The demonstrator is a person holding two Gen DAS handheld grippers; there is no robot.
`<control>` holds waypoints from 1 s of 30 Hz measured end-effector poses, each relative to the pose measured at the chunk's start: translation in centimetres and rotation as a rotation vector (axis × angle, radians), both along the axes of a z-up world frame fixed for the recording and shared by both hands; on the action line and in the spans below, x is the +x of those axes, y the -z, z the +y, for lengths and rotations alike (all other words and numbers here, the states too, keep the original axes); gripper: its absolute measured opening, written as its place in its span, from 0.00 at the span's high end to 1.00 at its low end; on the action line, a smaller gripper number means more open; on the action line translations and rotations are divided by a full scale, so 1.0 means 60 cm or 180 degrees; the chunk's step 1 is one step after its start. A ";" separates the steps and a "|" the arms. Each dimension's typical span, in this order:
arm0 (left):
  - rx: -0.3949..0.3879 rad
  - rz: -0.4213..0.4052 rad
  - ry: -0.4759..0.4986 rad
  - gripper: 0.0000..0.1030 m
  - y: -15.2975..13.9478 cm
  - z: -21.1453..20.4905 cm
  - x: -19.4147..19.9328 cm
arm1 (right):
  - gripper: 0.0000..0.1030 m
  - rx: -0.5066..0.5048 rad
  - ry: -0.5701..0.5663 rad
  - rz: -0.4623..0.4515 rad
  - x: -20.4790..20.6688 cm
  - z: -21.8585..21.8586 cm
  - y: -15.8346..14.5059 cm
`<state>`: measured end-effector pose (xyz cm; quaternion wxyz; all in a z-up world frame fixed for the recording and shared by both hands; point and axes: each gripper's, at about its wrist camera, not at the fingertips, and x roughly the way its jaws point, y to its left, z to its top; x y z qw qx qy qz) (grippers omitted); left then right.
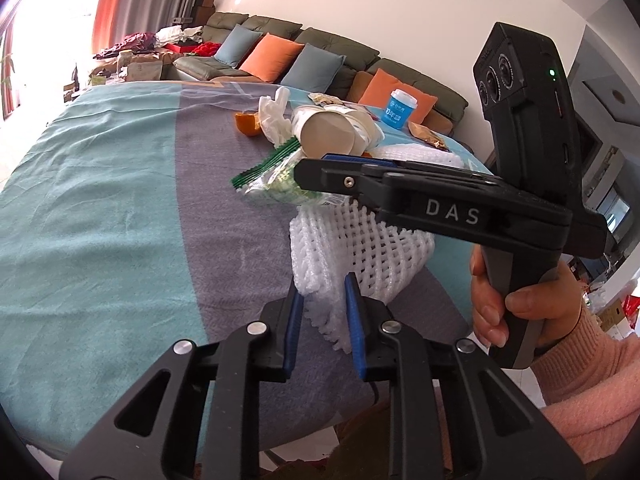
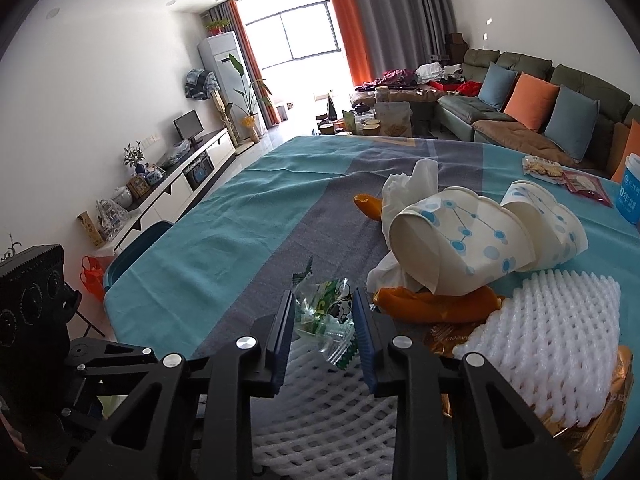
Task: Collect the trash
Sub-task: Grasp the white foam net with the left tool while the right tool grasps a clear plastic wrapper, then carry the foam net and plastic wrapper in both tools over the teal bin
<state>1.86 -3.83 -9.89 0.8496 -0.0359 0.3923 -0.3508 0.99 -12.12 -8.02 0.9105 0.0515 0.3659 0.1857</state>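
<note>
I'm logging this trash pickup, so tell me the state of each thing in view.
left tool, shut on foam net
right tool, shut on snack wrapper
paper cups, tipped over, crumpled
blue tub, upright, lid on
tissue, crumpled

A white foam net (image 1: 352, 252) is lying crumpled at the table's near edge, its corner sitting between blue pads. A clear wrapper (image 2: 326, 316) with green print is resting on it, and a second foam net (image 2: 548, 320) is lying flat to the right. Behind them, crushed paper cups (image 2: 460, 236) with blue dots are lying on their sides over orange peel (image 2: 436, 306) and white tissue (image 2: 412, 184).
</note>
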 end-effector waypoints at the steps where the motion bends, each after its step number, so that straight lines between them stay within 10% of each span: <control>1: 0.0004 -0.0009 -0.0007 0.80 0.000 0.002 -0.002 | 0.74 0.0003 0.0004 -0.0015 -0.001 -0.001 -0.001; 30: 0.0140 -0.0257 -0.0363 0.82 -0.037 0.079 -0.041 | 0.83 0.0484 -0.0021 -0.0236 -0.006 -0.007 -0.054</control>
